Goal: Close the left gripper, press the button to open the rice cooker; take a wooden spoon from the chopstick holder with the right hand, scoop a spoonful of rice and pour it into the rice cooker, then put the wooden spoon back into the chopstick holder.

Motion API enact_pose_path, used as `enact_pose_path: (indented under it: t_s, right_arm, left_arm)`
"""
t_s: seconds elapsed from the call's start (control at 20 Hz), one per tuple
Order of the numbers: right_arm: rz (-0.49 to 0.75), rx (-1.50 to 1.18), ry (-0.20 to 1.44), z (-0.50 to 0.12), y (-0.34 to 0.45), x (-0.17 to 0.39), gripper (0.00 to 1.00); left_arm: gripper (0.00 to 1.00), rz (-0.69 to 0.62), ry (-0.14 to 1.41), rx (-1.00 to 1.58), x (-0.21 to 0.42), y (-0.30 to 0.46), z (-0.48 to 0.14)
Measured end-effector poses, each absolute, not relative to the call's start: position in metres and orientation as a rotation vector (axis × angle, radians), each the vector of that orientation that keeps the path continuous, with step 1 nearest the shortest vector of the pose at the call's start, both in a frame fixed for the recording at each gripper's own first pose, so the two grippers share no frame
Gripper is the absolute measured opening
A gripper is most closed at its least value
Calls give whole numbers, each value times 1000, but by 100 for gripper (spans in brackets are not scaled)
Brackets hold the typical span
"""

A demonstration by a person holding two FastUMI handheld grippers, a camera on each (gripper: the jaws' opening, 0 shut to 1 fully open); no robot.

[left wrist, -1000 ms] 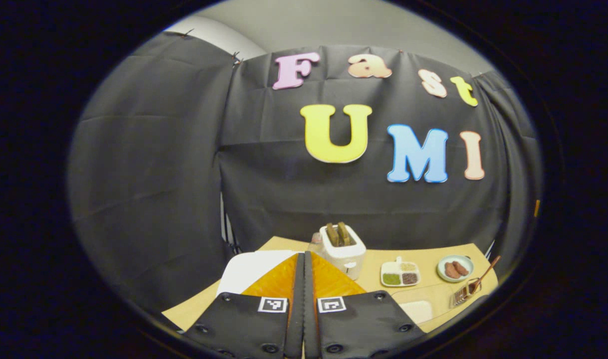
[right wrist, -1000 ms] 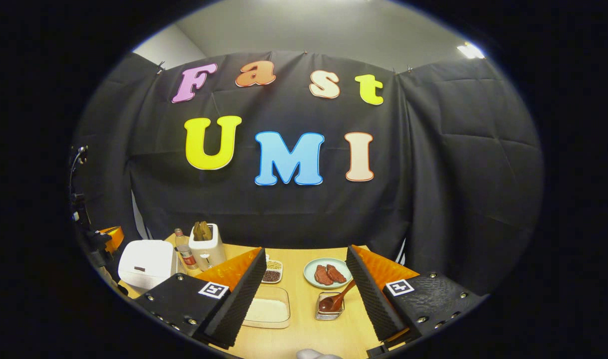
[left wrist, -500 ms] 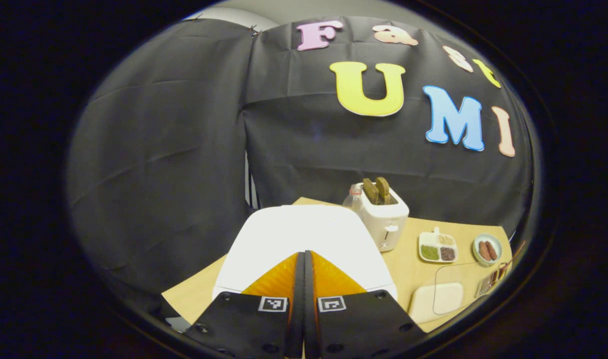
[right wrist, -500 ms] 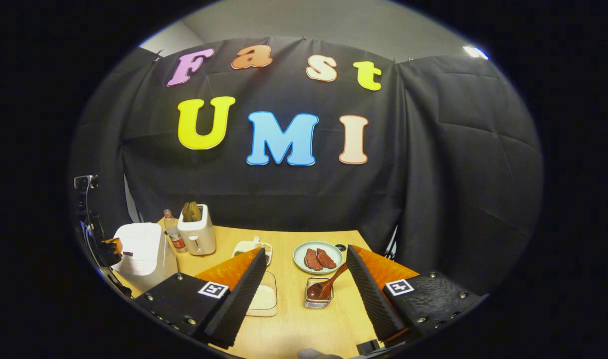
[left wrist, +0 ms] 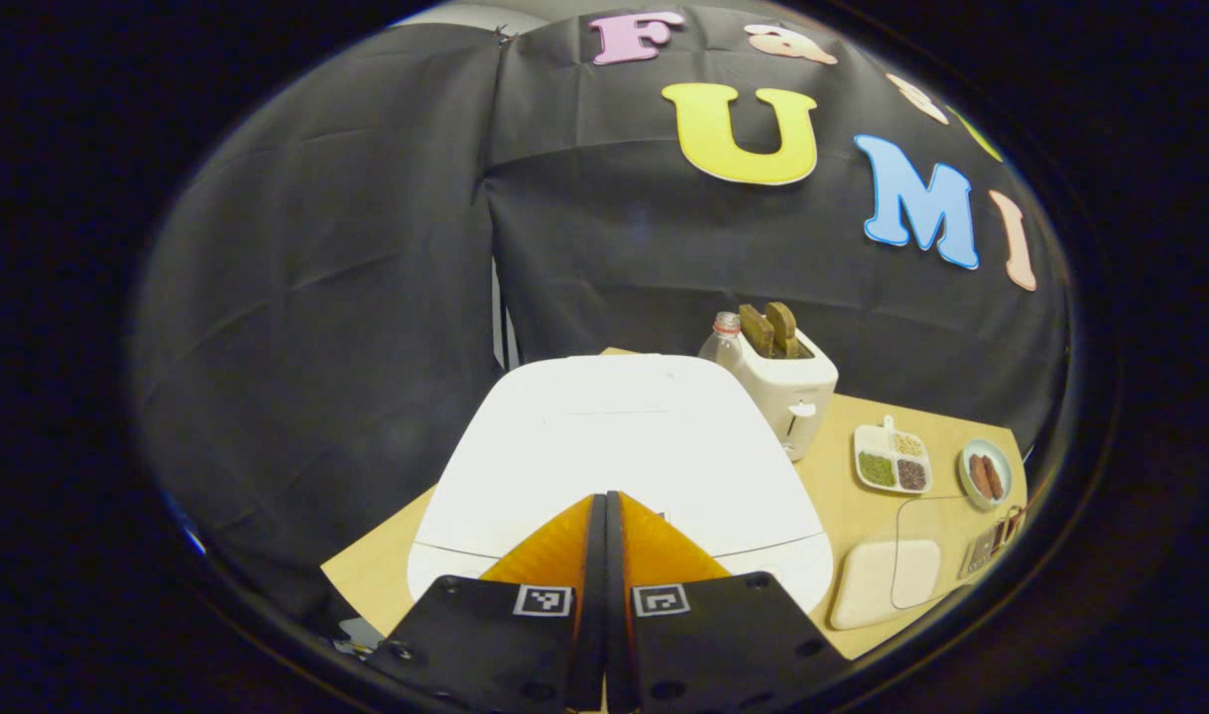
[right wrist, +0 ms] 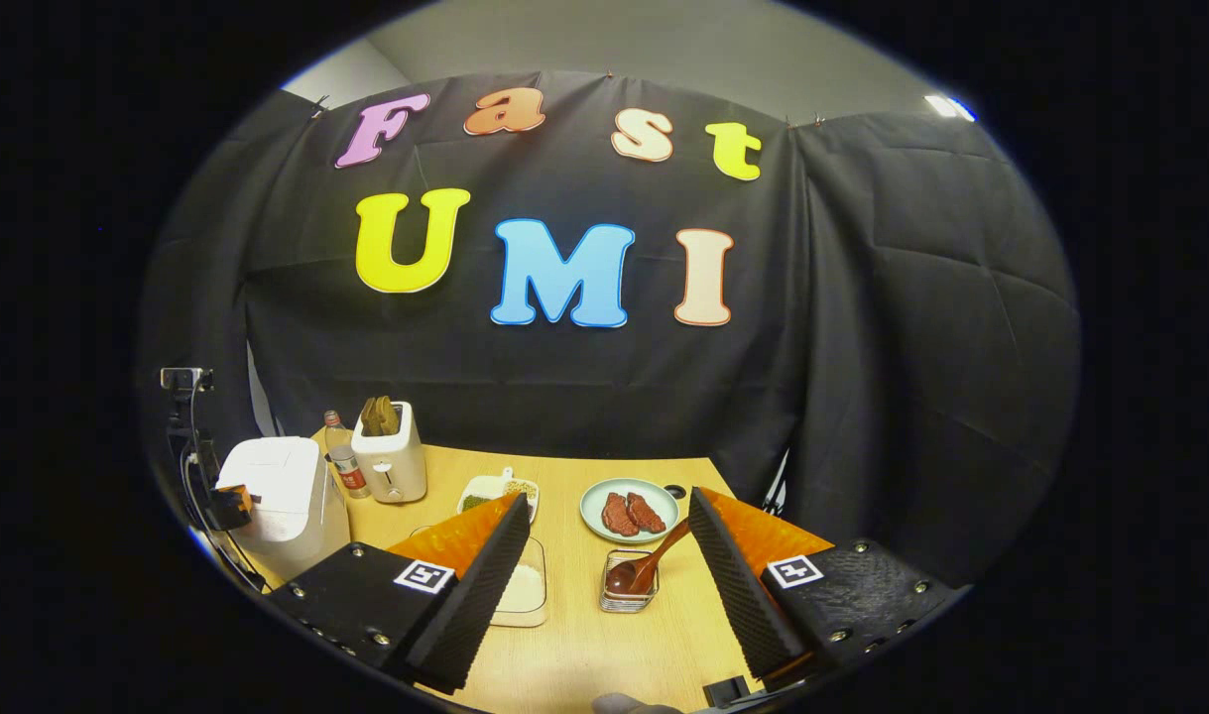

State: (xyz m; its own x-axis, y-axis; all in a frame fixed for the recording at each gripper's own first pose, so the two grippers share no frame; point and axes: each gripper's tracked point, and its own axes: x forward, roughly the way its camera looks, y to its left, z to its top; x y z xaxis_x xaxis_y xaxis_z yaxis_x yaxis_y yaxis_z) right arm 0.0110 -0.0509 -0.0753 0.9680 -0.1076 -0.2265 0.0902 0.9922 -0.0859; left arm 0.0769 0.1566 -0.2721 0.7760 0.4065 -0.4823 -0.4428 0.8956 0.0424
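Hovering left hand-held gripper (left wrist: 604, 511) over front edge of white rice cooker (left wrist: 614, 446), fingers pressed flat together with nothing between them, lid down; contact with the button not discernible. Holding right hand-held gripper (right wrist: 604, 540) spread wide and empty above the counter (right wrist: 564, 645), wooden spoon (right wrist: 649, 567) lying between its fingers farther off, bowl end down in the clear chopstick holder (right wrist: 628, 595), handle leaning toward plate of meat slices (right wrist: 629, 511). Sitting left of the holder: clear rice container (right wrist: 523, 593); farther back: toaster (right wrist: 391, 461), bottle (right wrist: 342, 466), divided grain dish (right wrist: 495, 489).
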Motion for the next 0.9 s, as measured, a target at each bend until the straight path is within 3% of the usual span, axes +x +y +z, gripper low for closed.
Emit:
enact_pose_path:
  t_s: [0.4,0.6,0.9]
  right_arm:
    - [-104,-46,228,-81,-52,6,99]
    - [-104,-16,196,-77,-52,3,98]
    - [-112,4,147,-67,-57,1,98]
  left_arm:
    - [8,423,458,16,79,155,-258]
    - [8,409,123,130,86,152,-140]
    - [7,277,-15,57,62,102,-45]
